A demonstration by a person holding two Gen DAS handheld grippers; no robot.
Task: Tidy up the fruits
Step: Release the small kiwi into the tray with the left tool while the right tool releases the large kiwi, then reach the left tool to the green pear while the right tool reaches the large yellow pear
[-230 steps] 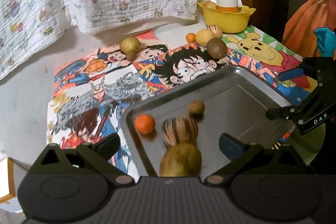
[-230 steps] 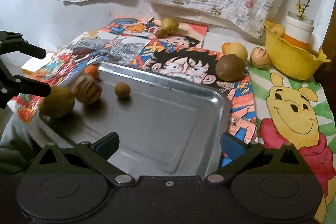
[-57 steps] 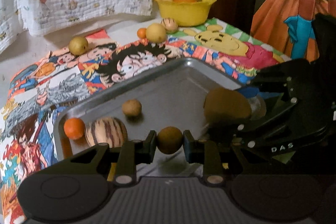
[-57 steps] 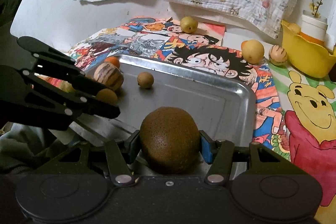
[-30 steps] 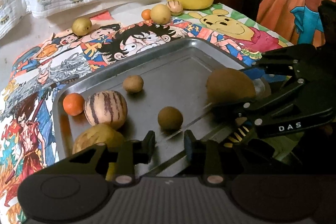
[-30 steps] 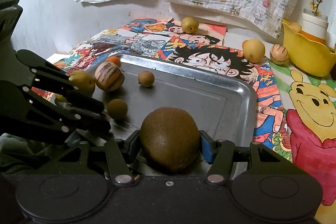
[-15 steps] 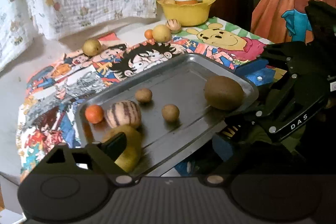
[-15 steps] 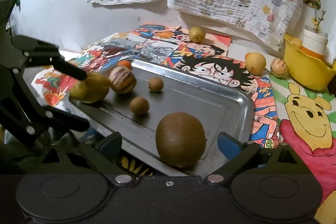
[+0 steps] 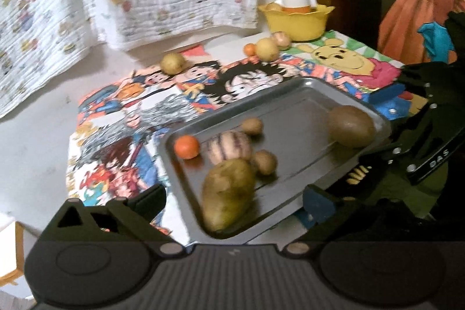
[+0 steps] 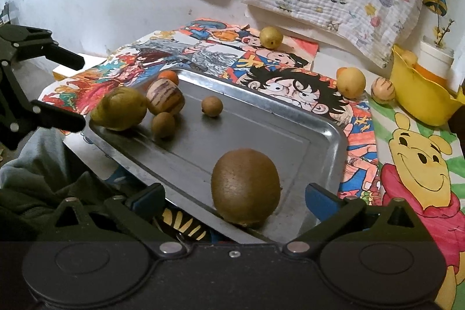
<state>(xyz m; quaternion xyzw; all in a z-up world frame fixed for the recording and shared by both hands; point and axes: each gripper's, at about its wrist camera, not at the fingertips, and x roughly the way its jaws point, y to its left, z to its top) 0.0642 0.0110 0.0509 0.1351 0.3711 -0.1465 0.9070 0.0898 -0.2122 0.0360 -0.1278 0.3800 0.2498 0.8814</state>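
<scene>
the left wrist view was smeared by motion, so the striped fruit (image 9: pixel 229 146) on the metal tray (image 9: pixel 302 106) had soft edges and its stripes ran together. the pear-shaped green fruit (image 9: pixel 227 193) hid the striped fruit's near side. behind the tray, the yellow bowl (image 10: pixel 421 98) was cut by the right wrist view's right edge, and the white cup (image 10: pixel 436 55) inside it hid whatever lay behind it. the tray's near rim disappeared under the right gripper (image 10: pixel 234 195) body, and the cloth below the tray was too dark to identify
</scene>
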